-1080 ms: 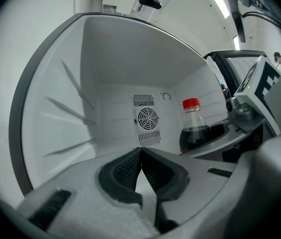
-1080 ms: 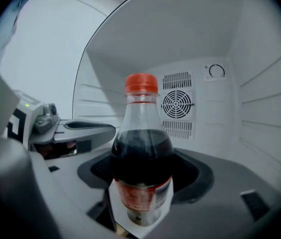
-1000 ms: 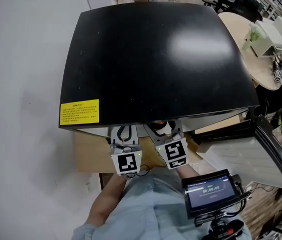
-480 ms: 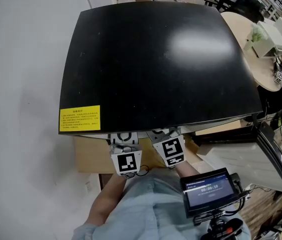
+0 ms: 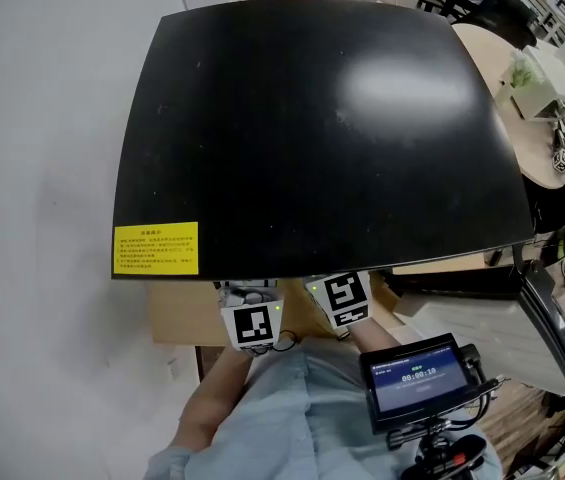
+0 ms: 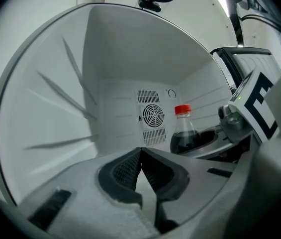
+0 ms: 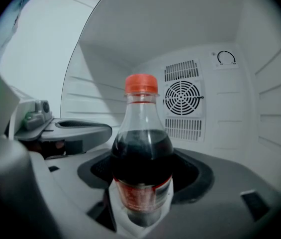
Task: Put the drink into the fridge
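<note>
Seen from the head camera, the black top of the fridge [image 5: 312, 128] fills the upper and middle frame, with a yellow label [image 5: 156, 248] near its lower left corner. At the lower centre of that view, the marker cubes of both grippers show just under the fridge's front edge, side by side and close together. Below them is the person's pale blue sleeve [image 5: 292, 408], and a small screen device [image 5: 420, 380] sits at the lower right. A white panel with a dark frame [image 5: 492, 318] at the right edge looks like the open fridge door, though the angle makes that unsure. In the right gripper view, the right gripper [image 7: 145, 180] has its jaws set wide and pinching the lower body of the drink bottle [image 7: 142, 148]. The bottle stands upright in the centre of the frame, with dark liquid, a red cap and a red label band. It is inside the white fridge cavity, in front of the round fan grille [image 7: 182, 98] on the back wall. A dial mark [image 7: 226, 58] sits at the upper right of that wall. Whether the bottle's base touches the fridge floor cannot be made out. In the left gripper view, the left gripper [image 6: 141, 156] has its jaws pressed together at the tips with nothing between them. It is also inside the cavity, with the bottle to its right in that frame.
</note>
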Available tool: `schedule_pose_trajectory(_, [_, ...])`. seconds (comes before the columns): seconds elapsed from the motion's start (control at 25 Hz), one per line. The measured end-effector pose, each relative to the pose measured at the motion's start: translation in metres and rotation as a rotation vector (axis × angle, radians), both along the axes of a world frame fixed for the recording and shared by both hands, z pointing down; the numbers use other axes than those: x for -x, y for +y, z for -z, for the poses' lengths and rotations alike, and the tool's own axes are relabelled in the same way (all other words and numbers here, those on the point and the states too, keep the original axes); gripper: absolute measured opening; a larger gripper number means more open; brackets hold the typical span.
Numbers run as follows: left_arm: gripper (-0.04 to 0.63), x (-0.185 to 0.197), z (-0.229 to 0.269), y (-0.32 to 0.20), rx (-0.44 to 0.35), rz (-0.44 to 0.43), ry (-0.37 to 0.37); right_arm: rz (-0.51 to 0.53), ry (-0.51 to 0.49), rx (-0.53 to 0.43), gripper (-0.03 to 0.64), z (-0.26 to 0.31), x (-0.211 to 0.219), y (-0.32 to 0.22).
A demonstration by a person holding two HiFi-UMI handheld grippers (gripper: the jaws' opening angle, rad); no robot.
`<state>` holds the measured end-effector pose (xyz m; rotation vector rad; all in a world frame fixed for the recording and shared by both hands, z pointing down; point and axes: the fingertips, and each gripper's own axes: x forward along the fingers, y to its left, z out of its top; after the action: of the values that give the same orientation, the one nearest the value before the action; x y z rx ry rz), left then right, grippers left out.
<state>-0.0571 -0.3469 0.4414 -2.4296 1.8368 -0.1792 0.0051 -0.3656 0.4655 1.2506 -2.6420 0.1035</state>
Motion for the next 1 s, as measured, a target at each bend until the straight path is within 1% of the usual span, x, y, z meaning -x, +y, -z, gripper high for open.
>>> schedule_pose_trajectory(0.24, [0.009,0.001,0.0,-0.001,0.013,0.014,0.006,0.009,-0.016,-0.003,0.313,0.0,0.004,-0.004])
schedule_pose_trajectory(0.48, [0.009,0.002,0.0,0.0,0.015,0.015,0.002,0.026,-0.022,-0.031,0.316,-0.001,0.009,-0.005])
schedule_pose_trajectory(0.68, [0.009,0.002,0.002,0.003,0.01,0.016,0.006,0.018,-0.016,-0.047,0.321,-0.002,0.008,-0.009])
schedule_pose_trajectory(0.8, [0.009,0.003,0.002,0.003,0.013,0.019,0.011,0.018,-0.017,-0.035,0.34,-0.005,0.008,-0.011])
schedule_pose_trajectory(1.0, [0.009,0.002,0.003,0.004,0.011,0.018,0.006,0.008,-0.017,-0.039,0.351,-0.004,0.006,-0.012])
